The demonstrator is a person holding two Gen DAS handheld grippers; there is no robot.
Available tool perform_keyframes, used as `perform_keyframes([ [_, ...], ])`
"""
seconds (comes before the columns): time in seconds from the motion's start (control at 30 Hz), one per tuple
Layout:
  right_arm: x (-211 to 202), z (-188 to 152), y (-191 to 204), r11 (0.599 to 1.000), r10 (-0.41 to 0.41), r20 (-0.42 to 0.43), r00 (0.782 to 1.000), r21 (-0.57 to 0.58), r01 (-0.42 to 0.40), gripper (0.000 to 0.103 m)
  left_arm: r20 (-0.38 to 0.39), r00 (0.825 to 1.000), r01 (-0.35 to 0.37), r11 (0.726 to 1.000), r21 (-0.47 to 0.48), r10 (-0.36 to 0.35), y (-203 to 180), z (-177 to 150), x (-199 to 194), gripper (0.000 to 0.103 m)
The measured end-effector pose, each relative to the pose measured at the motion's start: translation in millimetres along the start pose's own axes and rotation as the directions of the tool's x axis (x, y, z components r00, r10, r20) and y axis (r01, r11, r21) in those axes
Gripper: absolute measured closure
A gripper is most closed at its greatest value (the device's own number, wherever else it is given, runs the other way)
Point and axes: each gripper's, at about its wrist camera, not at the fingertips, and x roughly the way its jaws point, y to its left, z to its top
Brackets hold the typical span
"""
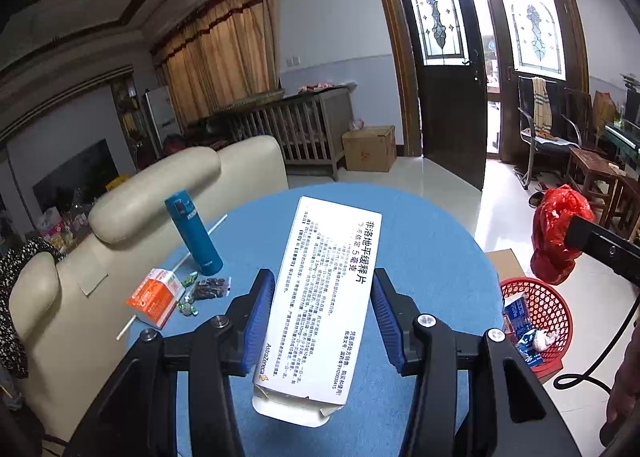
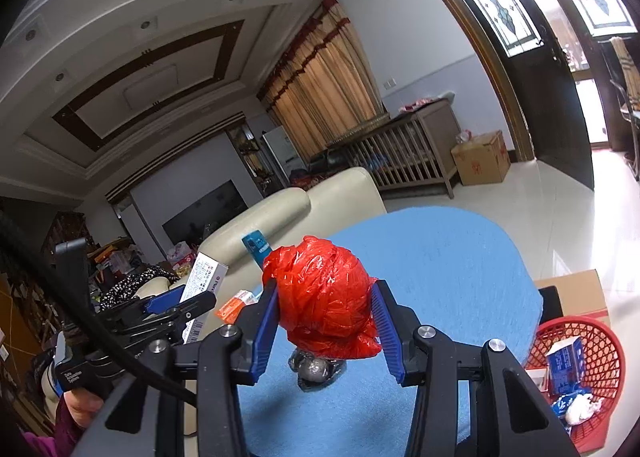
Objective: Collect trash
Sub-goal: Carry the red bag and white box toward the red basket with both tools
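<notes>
Above the blue table (image 1: 420, 241): our left gripper (image 1: 320, 317) clamps a white carton (image 1: 320, 297) across its width. Light, flap end open; likely crushable, so hold the long sides. Our right gripper (image 2: 326, 321) pinches a red bag (image 2: 324, 301): soft, slick, lumpy; grip its bulk. Red basket (image 2: 600, 341) sits beside the table.

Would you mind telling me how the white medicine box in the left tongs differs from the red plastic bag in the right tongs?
The white medicine box is flat, rigid and printed with text; the red plastic bag is crumpled, rounded and unprinted. The box is long and narrow, the bag a bulging bundle. Both are clamped above the blue table.
</notes>
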Motion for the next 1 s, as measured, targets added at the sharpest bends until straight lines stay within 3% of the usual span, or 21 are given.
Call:
perform_keyframes([
  [0.4, -4.9, -4.7, -8.7, 1.000, -0.006, 0.000, 1.000, 0.002, 0.006, 0.054, 0.028, 0.999, -0.033, 0.997, 0.075, 0.031, -27.7, 2.6, -8.4, 0.052],
  [1.0, -33.2, -7.4, -26.6, 0.999, -0.033, 0.046, 0.998, 0.043, 0.031, 0.054, 0.004, 1.000, -0.007, 0.985, 0.172, 0.007, -72.0, 1.5, -6.7, 0.052],
])
